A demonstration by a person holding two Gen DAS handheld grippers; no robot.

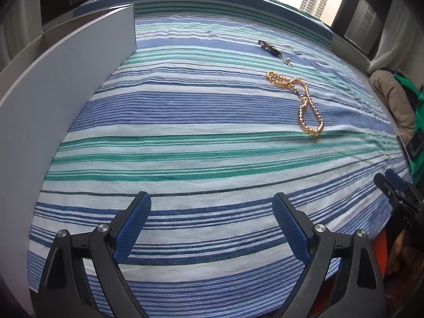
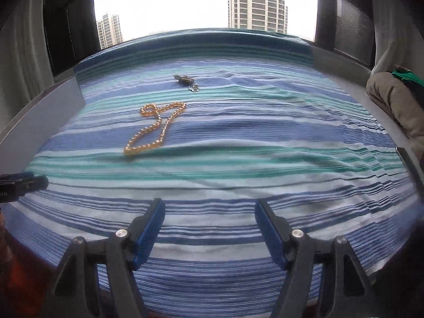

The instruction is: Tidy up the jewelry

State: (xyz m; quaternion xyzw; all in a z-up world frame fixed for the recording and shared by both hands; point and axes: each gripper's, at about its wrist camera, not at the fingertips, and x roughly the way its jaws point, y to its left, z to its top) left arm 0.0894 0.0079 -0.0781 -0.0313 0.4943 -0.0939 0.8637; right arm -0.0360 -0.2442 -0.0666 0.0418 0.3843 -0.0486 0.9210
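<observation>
Gold chain point(image 2: 155, 129) lies beyond the empty right claw point(image 2: 209, 212).

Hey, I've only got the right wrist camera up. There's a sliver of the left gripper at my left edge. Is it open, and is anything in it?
Observer: The left gripper is open, with nothing between its jaws. Only the striped cloth shows below the gap.
Operator: Where is the gold necklace from there?
Observer: In the left wrist view the gold necklace lies ahead and off to the right, well clear of that gripper.
Operator: Anything close on its other side?
Observer: A grey board stands upright along the cloth's left edge. From that camera it runs from the far end right down to the near corner.
</observation>
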